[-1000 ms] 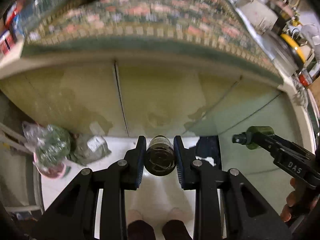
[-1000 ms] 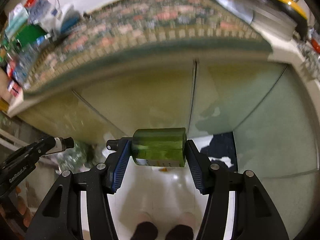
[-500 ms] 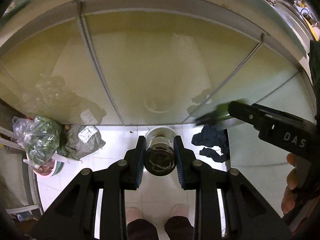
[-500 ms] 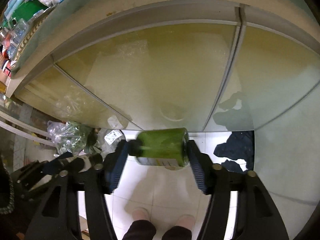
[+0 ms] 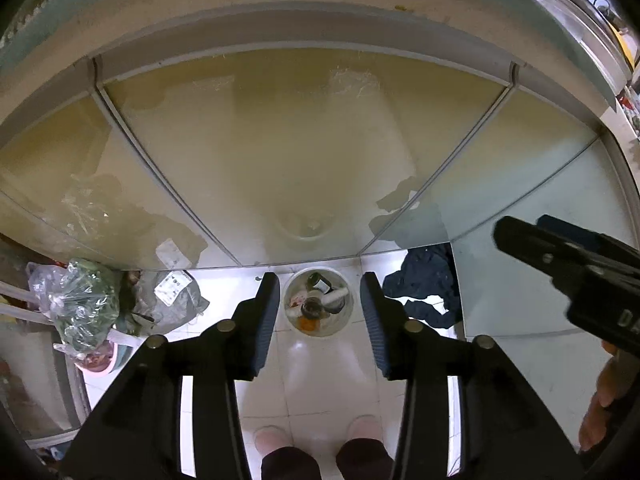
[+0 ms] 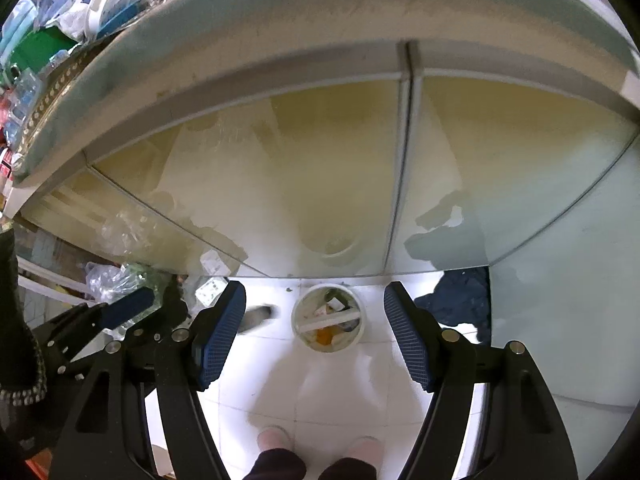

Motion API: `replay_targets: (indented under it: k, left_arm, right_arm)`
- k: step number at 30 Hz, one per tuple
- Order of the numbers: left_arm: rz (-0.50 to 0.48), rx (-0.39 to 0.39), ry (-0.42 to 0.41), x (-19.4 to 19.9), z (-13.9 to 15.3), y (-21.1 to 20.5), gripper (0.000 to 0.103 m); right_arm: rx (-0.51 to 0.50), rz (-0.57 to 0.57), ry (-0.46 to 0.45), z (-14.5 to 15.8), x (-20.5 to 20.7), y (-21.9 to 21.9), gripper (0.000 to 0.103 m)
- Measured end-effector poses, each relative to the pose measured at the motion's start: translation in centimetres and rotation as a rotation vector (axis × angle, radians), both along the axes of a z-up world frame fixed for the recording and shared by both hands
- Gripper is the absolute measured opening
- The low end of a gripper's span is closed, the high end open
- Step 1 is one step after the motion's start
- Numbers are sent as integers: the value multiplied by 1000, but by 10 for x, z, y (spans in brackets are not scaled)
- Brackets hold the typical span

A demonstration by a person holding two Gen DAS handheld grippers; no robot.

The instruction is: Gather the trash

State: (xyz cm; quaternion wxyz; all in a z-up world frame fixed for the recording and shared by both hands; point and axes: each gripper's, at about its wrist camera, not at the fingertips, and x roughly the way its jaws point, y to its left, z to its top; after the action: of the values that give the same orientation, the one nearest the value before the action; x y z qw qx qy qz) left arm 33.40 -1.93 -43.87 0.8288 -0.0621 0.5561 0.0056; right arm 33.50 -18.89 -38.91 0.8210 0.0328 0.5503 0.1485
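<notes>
Left wrist view looks steeply down past a glass-fronted counter [image 5: 304, 152] to a white tiled floor [image 5: 320, 376], where a round white bin [image 5: 347, 312] stands between the fingers of the left gripper [image 5: 318, 312]. Its jaws are opening with nothing between them. Inside the bin lie a dark green bottle [image 5: 319, 282], a white tube and orange scraps. The right gripper [image 6: 316, 330], seen from its own camera, also hangs above the bin [image 6: 362, 326], its jaws opening and empty. A blurred grey thing [image 6: 256, 316] shows just left of the bin. Bagged greens [image 5: 80, 304] and a dark cloth [image 5: 424, 284] lie on the floor beside the counter.
</notes>
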Motion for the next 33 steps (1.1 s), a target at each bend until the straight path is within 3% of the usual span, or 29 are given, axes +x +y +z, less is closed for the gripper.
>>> replay_targets:
  k: [4,9,17,20,25,31,33]
  left_arm:
    - [11,9,-4,-7,21,-1,41]
    - [38,19,-73,-33,87,1,41]
    - [80,27,-308,-99,235,4,45]
    - [69,21,-415,-130,289,6,50]
    - [16,4,-584,-186,367,2,52]
    - [-20,6,-718,-254,420,9,65]
    - [-28,16,-746,-276,430,13,72]
  right_arm:
    - [-1,8,-24,21,-4,-8,68]
    - [8,25,-87,71,-20,-14,68]
    - [40,74,-297,196,-72,-28,68]
    - [59,80,-418,253,-103,-31,68]
    - [102,71,-583,318,-154,-39,68]
    - [125,51,-721,363,-221,-30,69]
    - [123,46,-752,372,-241,-28,73]
